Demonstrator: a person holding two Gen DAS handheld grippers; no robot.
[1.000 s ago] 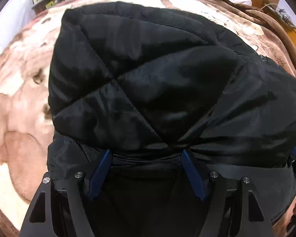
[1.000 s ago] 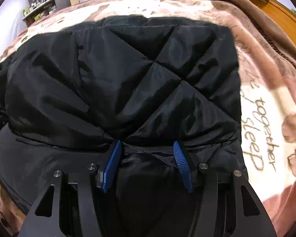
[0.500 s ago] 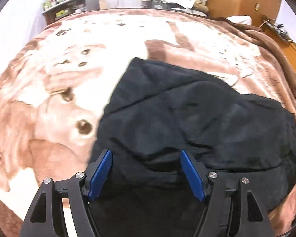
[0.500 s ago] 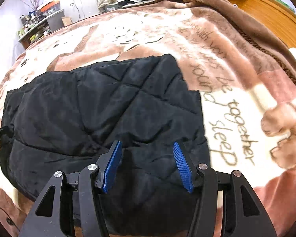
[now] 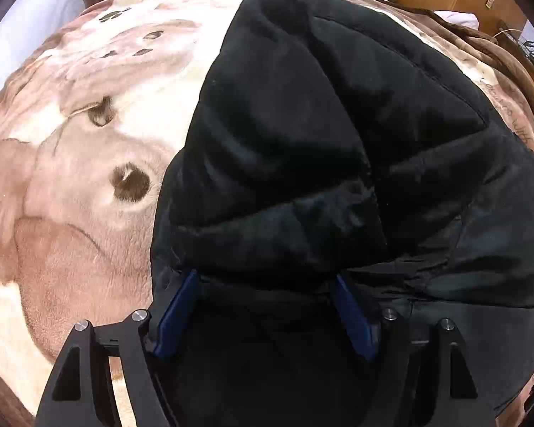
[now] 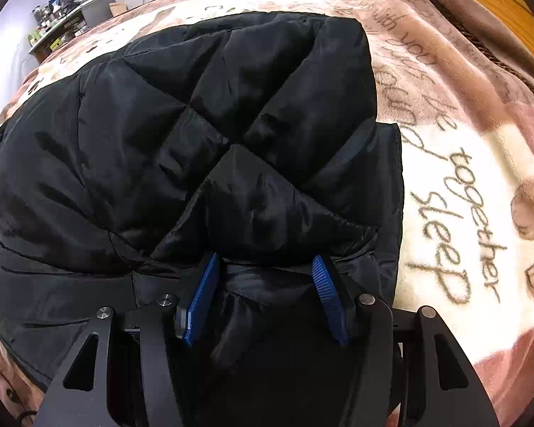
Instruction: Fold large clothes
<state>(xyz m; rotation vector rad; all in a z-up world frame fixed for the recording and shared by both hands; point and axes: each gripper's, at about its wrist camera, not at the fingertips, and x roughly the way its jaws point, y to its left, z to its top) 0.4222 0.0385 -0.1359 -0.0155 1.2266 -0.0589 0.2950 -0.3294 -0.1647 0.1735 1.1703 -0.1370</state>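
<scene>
Covering the bed, a brown plush blanket point(image 6: 455, 185) — cluttered shelf point(image 6: 64, 21) behind.

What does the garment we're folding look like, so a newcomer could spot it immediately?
Start from the brown and cream plush blanket with the cursive lettering covering the bed. On it lies one big black quilted jacket. Its shiny fabric, stitched into puffy diamond panels, is the only dark thing on the pale blanket.

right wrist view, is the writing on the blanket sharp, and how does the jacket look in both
Right wrist view: writing on the blanket reads sharp, bent by fisheye. Left wrist view: black jacket soft, dark, little detail. Right wrist view: quilting seams clear, faint sheen.
</scene>
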